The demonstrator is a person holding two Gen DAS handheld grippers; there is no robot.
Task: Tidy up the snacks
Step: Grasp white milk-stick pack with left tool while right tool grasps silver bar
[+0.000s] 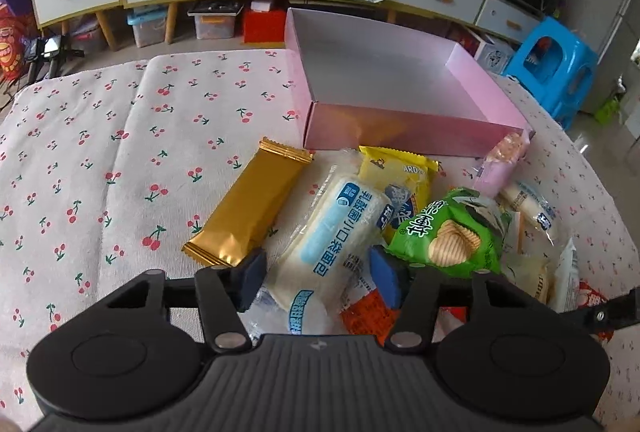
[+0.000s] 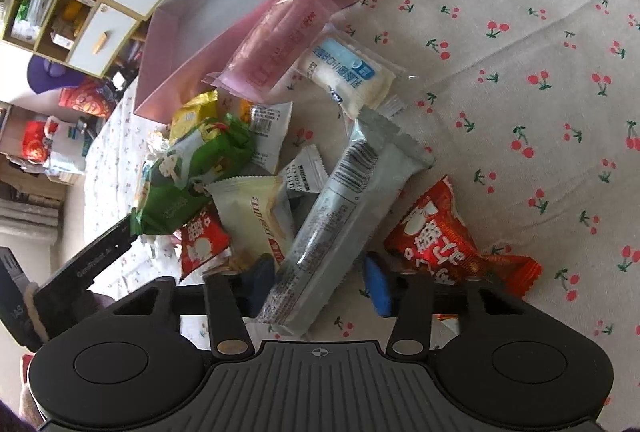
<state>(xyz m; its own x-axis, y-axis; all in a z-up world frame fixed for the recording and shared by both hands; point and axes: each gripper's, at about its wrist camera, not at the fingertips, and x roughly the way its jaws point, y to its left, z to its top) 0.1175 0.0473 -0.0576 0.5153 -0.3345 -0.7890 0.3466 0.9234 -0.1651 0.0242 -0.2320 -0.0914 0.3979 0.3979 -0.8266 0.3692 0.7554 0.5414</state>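
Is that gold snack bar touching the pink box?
Apart. In the left wrist view, cherry-print cloth shows between the gold snack bar and the near wall of the pink box.

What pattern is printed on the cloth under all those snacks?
The tablecloth is off-white with small red cherries on green stems, seen best in the left wrist view.

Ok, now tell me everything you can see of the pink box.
The pink box is a shallow, open-topped rectangular tray, apparently glossy card: pink outside, pale greyish-white inside. Nothing lies in the part of its floor that shows. It sits flat on the cherry-print cloth, at the far side of the snack pile. A yellow packet lies against the foot of its near wall, and a pink translucent packet leans on the near wall at one corner. Neither claw touches it.
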